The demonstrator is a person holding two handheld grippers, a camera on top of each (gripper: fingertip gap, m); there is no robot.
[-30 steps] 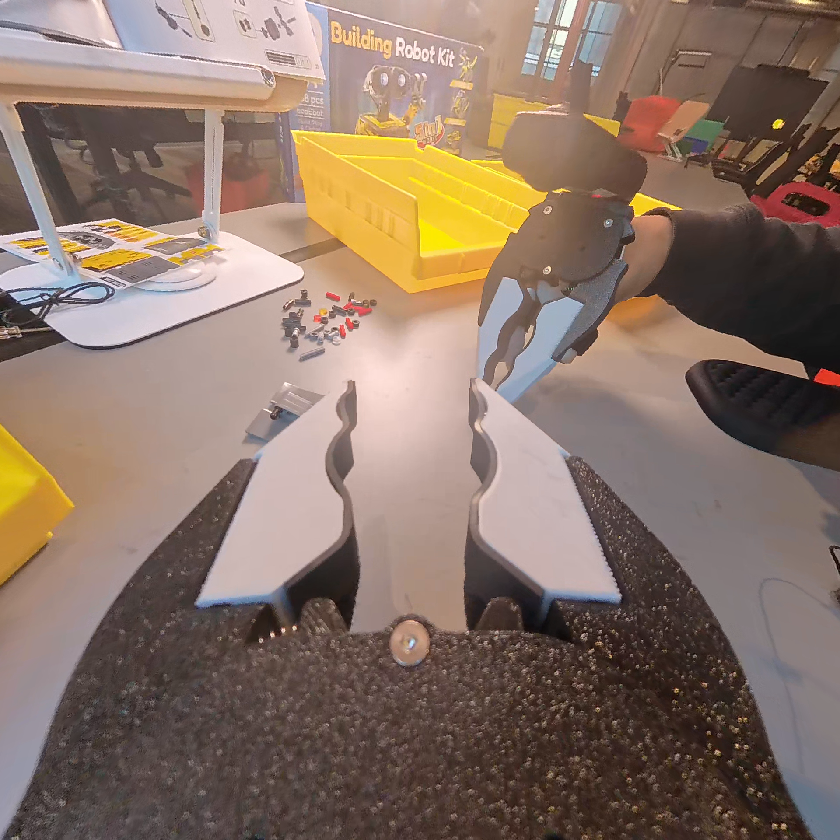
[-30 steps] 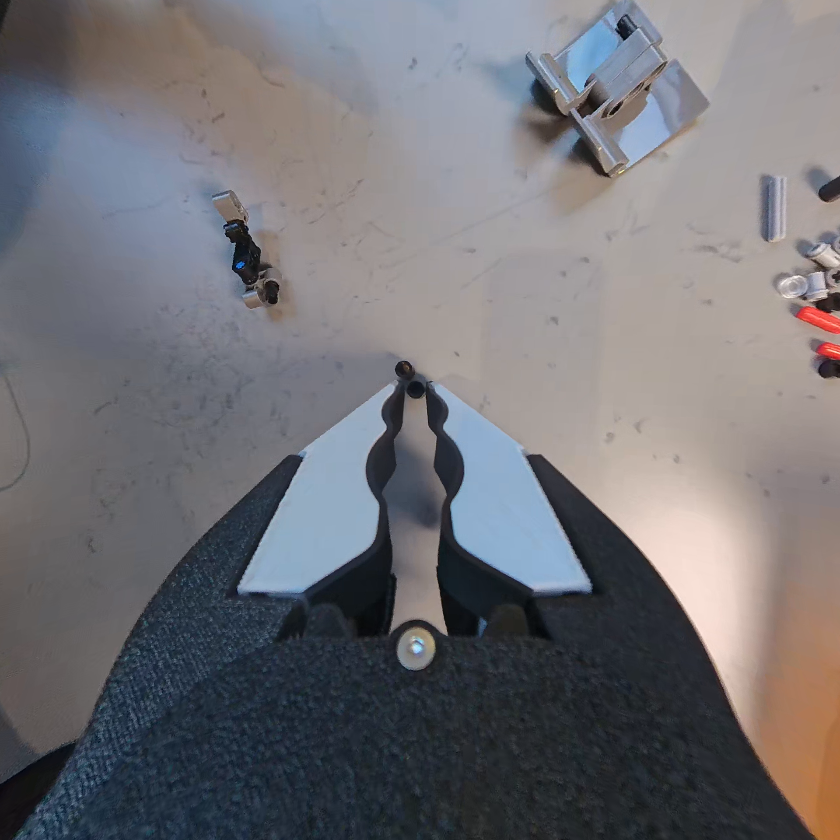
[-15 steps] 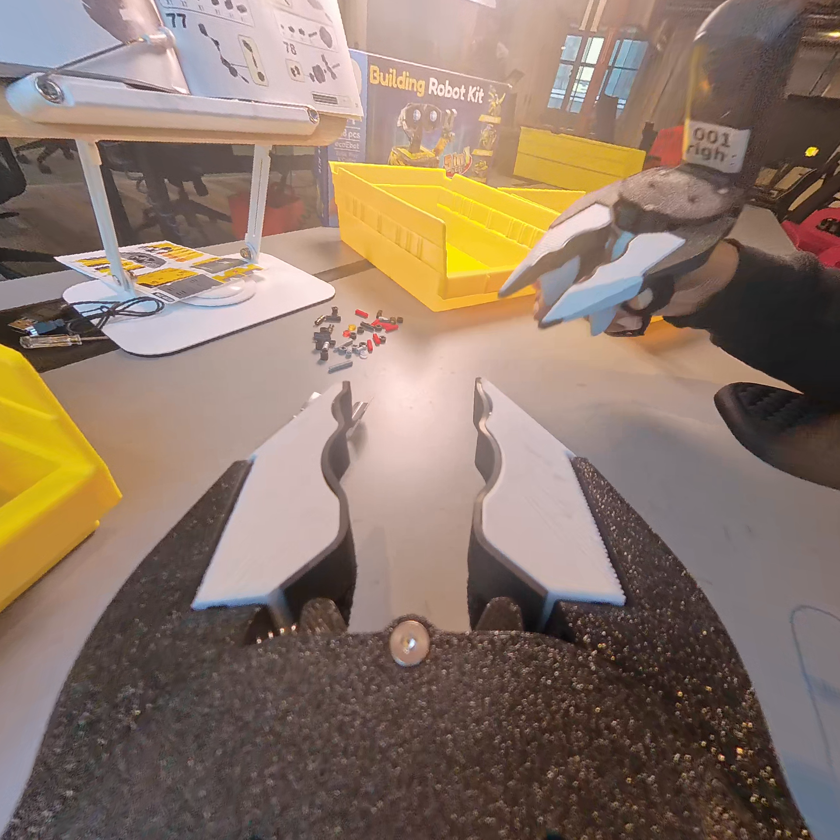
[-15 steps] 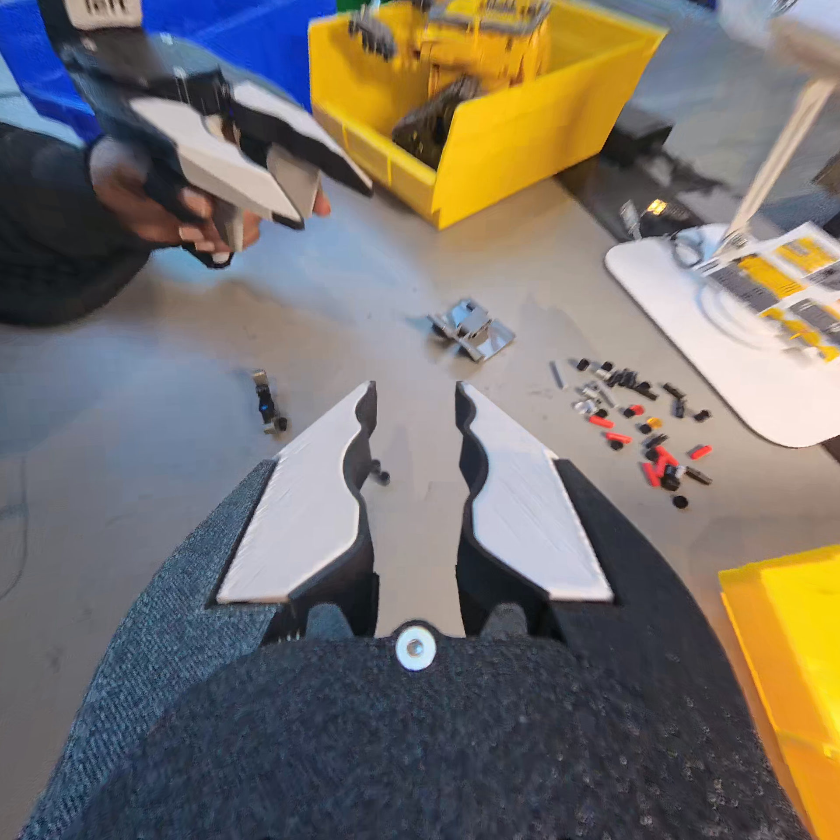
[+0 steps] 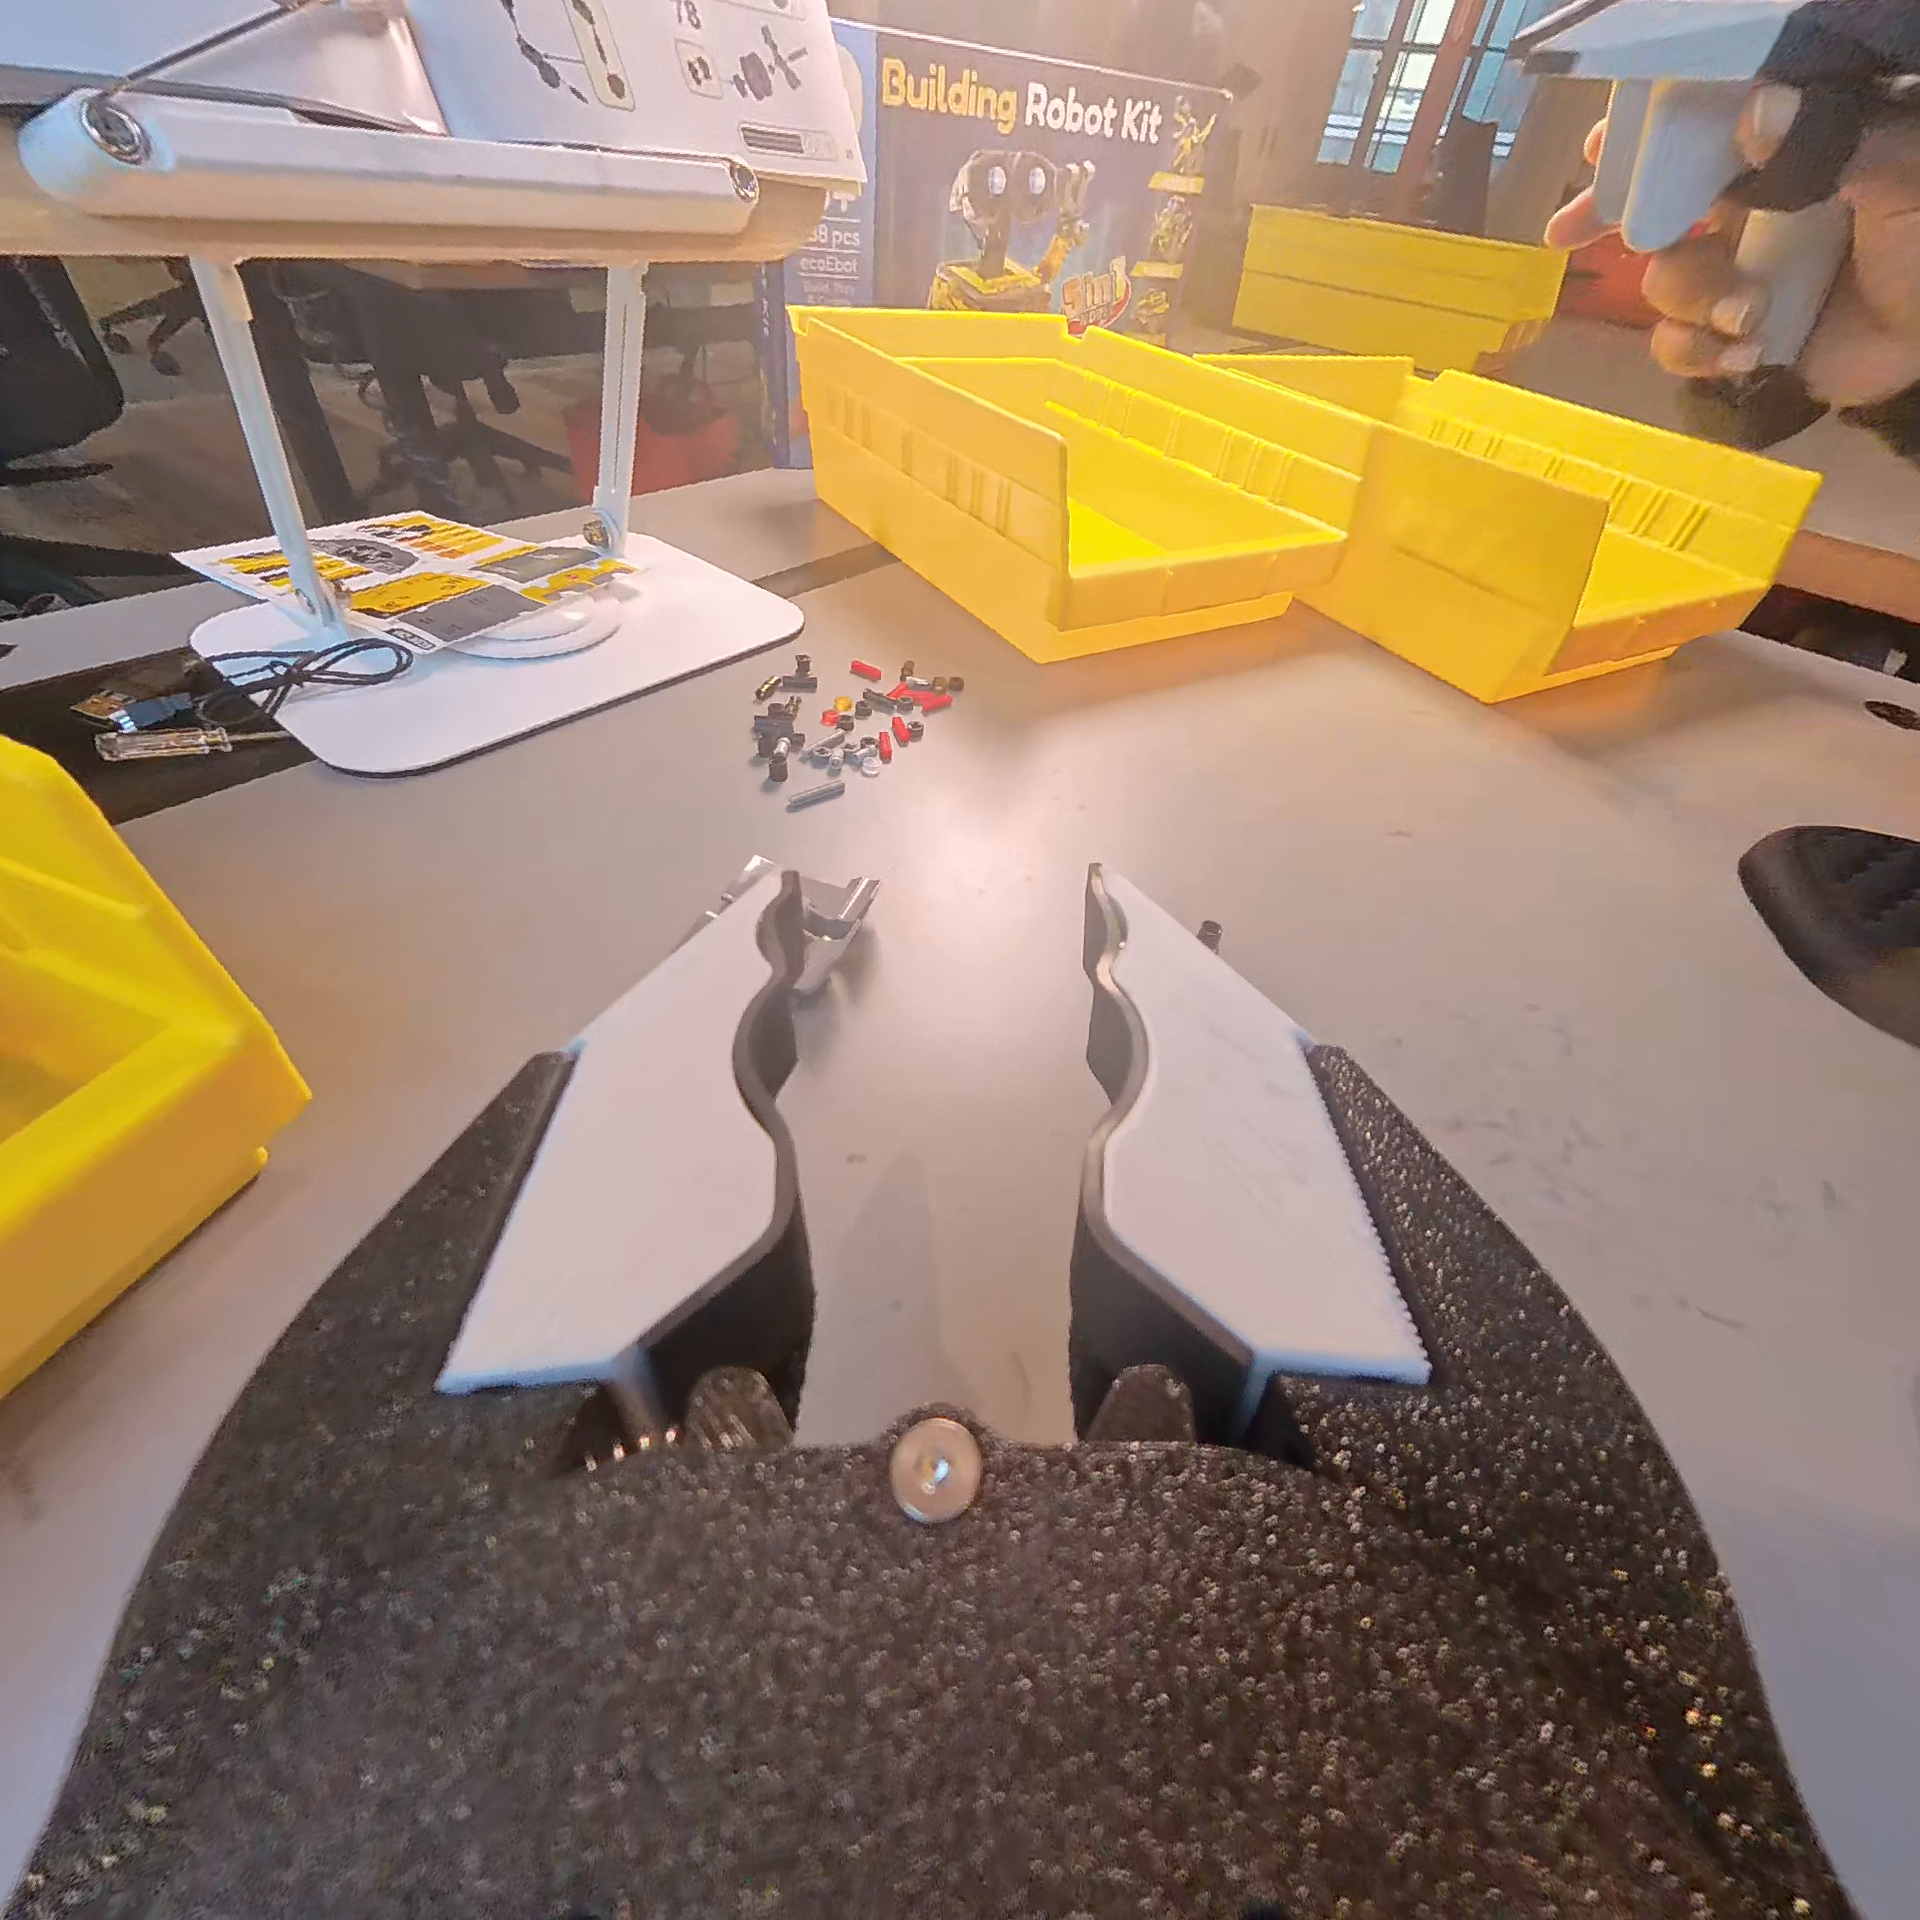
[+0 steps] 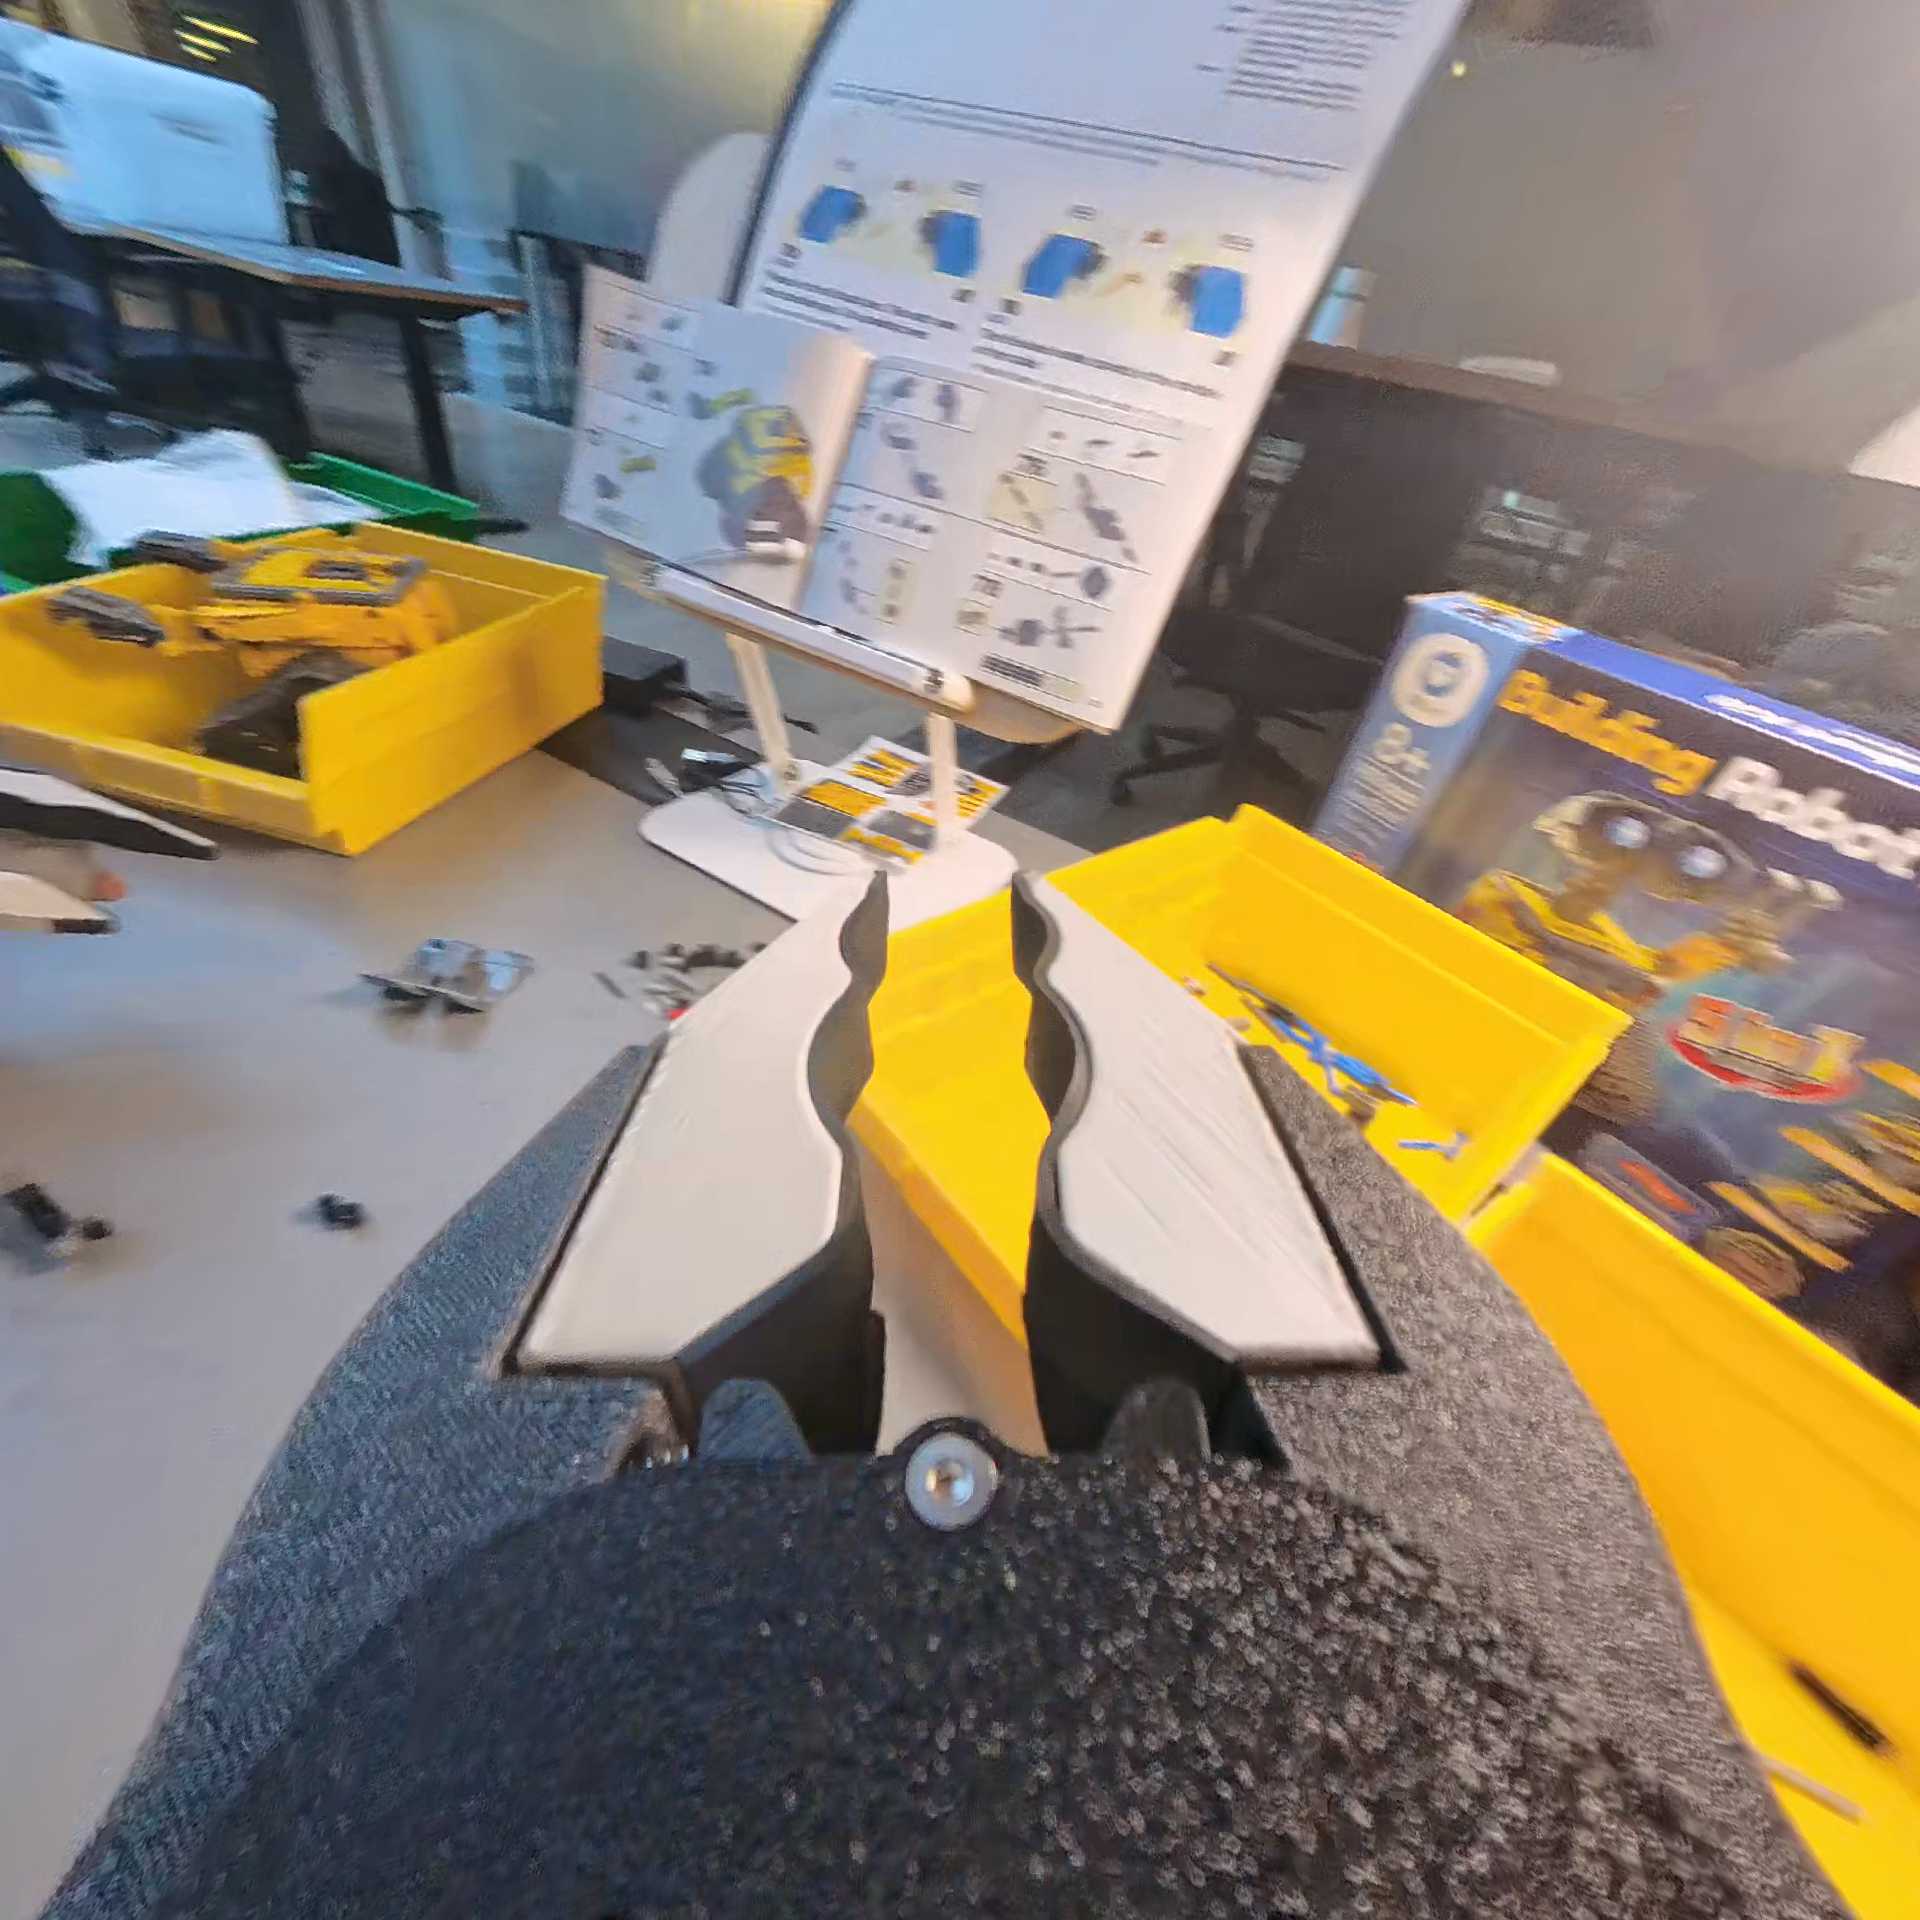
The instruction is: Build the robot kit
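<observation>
Your left gripper jaws wide apart, empty; small rigid silver metal bracket at 11 o'clock, probably slippery. Right gripper jaws part-open, empty, over yellow bin.

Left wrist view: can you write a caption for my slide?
Open left gripper low over a grey table, a silver part at its tip, small pieces and yellow bins beyond.

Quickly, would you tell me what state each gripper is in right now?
Left gripper: open, holding nothing, its left finger beside a small silver metal part on the table.
Right gripper: open, empty, raised over a yellow bin.
</observation>
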